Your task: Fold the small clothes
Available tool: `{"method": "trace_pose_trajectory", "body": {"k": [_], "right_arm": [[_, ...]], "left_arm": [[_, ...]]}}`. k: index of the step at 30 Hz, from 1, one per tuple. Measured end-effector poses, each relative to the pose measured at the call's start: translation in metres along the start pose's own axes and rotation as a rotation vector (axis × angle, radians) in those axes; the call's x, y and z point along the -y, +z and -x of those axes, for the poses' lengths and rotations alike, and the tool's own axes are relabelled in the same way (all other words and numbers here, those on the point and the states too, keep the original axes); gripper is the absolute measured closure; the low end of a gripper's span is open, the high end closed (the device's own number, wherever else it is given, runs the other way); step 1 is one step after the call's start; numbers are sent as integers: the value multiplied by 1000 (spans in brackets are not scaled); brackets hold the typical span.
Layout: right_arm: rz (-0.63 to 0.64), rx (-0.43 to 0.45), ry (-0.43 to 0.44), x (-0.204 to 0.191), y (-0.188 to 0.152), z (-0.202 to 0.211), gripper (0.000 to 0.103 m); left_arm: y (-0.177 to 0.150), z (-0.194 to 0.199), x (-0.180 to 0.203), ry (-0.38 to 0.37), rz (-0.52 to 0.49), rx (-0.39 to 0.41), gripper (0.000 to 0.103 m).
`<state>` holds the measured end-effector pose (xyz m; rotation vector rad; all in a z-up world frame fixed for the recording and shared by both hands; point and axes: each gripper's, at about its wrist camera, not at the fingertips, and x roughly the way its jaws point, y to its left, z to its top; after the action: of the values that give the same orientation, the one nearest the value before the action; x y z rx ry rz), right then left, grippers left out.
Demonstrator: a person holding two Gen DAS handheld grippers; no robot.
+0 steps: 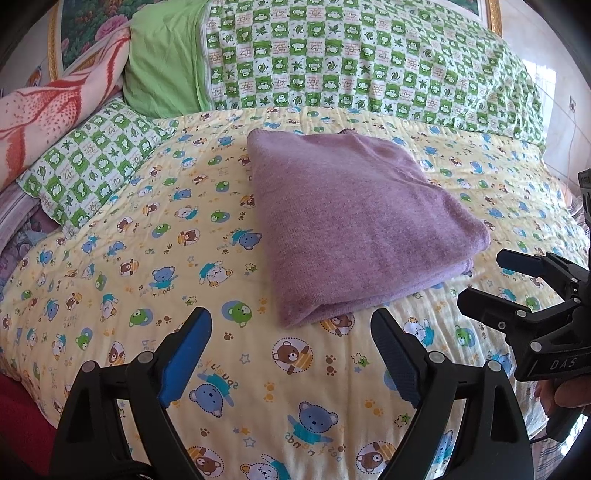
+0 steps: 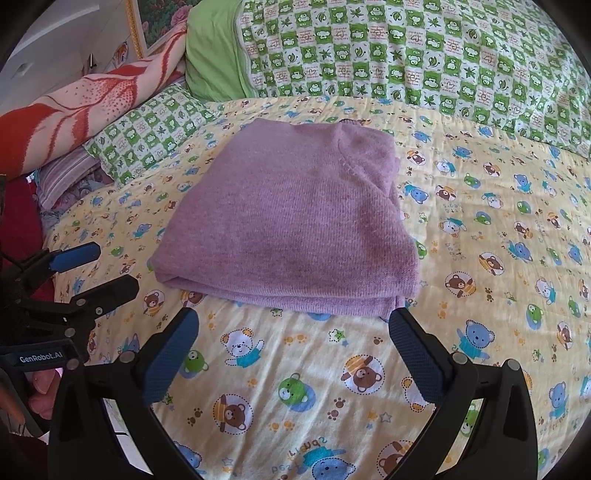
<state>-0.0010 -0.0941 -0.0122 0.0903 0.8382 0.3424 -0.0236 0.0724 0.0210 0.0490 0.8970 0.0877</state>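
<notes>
A purple knit garment [image 1: 354,221] [image 2: 291,229] lies folded into a thick rectangle in the middle of the bed. My left gripper [image 1: 291,325] hovers open just short of its near corner, nothing between the blue pads. The right gripper [image 2: 295,325] is open too, its fingertips level with the garment's near folded edge and not touching it. In the left wrist view the right gripper [image 1: 487,280] comes in from the right edge, beside the garment. The left gripper [image 2: 107,269] shows at the left edge of the right wrist view, held by a hand.
The bed is covered with a yellow quilt printed with cartoon bears [image 1: 221,369] [image 2: 480,295]. A green checked duvet [image 1: 369,62] and pillow [image 1: 88,166] lie along the far side, with a red and pink blanket [image 1: 55,107] at the left. A framed picture [image 1: 92,26] hangs behind.
</notes>
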Motion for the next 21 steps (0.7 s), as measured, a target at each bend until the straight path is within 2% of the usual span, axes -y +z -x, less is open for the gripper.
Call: {"method": "trace_pose_trajectory", "body": {"k": [21], "right_arm": [[8,0,8,-2,8,-2,0]], "left_arm": [[5,-2,-4,4,7,-12,14]]}}
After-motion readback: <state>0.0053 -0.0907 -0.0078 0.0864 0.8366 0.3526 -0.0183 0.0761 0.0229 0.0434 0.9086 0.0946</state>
